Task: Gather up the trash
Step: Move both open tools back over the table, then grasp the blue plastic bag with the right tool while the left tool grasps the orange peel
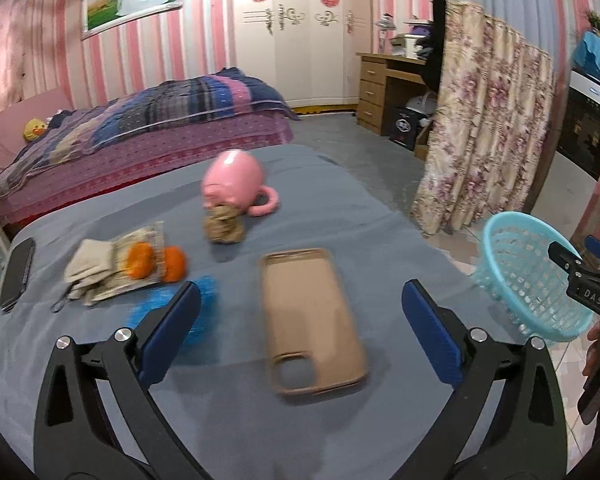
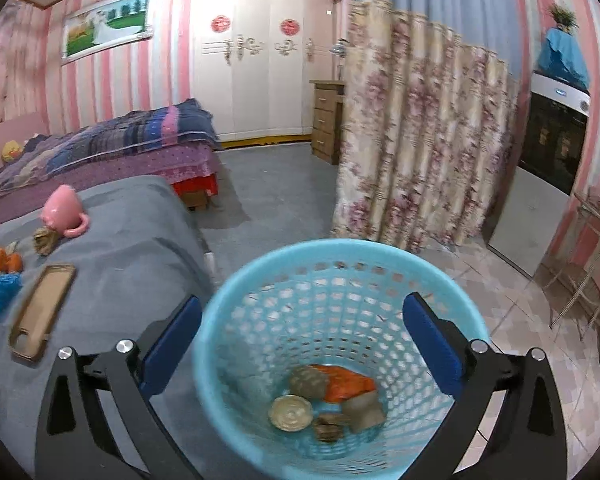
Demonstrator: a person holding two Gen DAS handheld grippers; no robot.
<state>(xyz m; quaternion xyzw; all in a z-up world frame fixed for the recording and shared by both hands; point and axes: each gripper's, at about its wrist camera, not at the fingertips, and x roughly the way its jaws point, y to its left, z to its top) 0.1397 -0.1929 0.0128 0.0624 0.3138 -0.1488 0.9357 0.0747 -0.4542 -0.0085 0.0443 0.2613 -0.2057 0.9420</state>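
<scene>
The left gripper (image 1: 300, 312) stands released, jaws wide, above the grey-covered table (image 1: 100, 360); nothing sits between its pads. Below it a tan phone case (image 1: 312, 320) lies face-up near the table's right edge. Toward the far edge, a crumpled brown paper ball (image 1: 224, 226) touches an overturned pink mug (image 1: 236, 186). Two oranges (image 1: 156, 264) rest on a wrapper near the left edge, beside a blue mesh scrap (image 1: 204, 292). The right gripper (image 2: 302, 336) is likewise released, over the turquoise waste basket (image 2: 236, 320) on the floor just beside the table's right edge; assorted trash (image 2: 328, 400) lies at its bottom
</scene>
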